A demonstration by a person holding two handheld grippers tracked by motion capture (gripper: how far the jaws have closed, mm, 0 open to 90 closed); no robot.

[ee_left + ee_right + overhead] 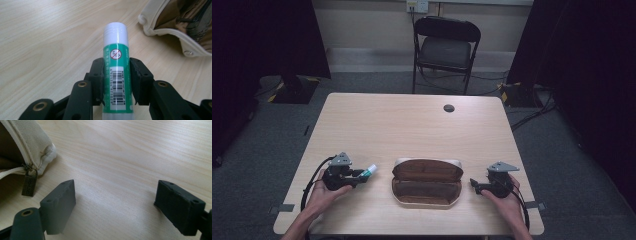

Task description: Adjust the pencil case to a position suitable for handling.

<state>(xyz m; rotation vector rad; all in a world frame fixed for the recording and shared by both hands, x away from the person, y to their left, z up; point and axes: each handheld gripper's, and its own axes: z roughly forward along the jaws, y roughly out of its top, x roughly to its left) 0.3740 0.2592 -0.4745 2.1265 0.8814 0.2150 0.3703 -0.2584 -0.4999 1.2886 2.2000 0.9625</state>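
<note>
Left gripper (360,174) is clamped on a green glue stick (117,75), white cap pointing at the open pencil case (427,183) just ahead. Right gripper (117,205) has jaws wide apart, zipper pull (29,185) beside its left jaw, bare table (412,125) beyond. Case contents hard to make out.

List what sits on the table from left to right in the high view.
Left tool → glue stick held in it → open pencil case → right tool.
</note>
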